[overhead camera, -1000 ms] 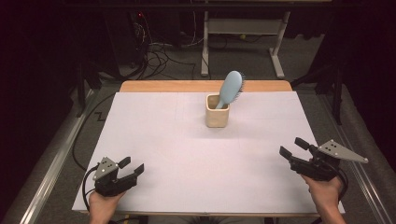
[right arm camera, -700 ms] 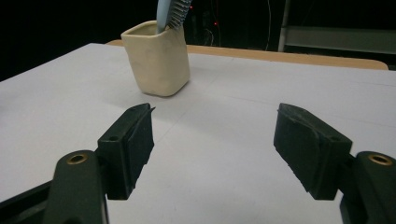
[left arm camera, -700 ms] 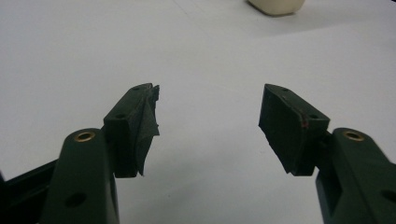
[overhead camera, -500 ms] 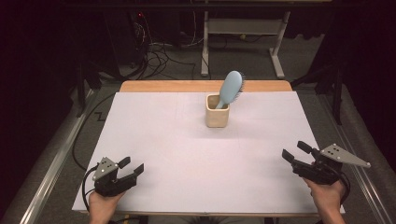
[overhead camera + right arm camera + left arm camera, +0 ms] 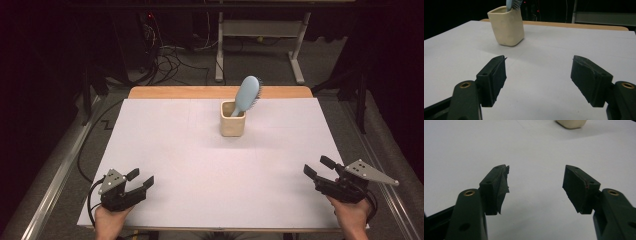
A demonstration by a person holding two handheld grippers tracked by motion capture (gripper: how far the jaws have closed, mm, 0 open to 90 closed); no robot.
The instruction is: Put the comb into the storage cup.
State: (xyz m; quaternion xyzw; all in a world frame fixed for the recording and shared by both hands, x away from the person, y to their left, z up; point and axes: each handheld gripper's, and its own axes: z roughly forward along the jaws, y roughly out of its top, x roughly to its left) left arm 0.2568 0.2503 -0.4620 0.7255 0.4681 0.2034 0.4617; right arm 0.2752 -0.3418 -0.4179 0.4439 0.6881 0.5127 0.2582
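My left gripper [image 5: 141,180] sits with jaws apart, gripping nothing, near the table's [image 5: 165,150] front-left corner. My right gripper [image 5: 317,168] likewise stands parted and bare, at the front-right edge. Bare white surface lies between both and the cream cup [image 5: 232,118], well apart toward the far edge. The blue hairbrush [image 5: 248,93] stands tilted in it.

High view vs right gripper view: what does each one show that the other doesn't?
High view alone: the blue hairbrush's whole head, both hands, the left tongs open near the table's left corner, floor cables. Right gripper view alone: the right tongs' pads close up, spread wide with nothing between. Both: the cream cup with the brush standing in it.
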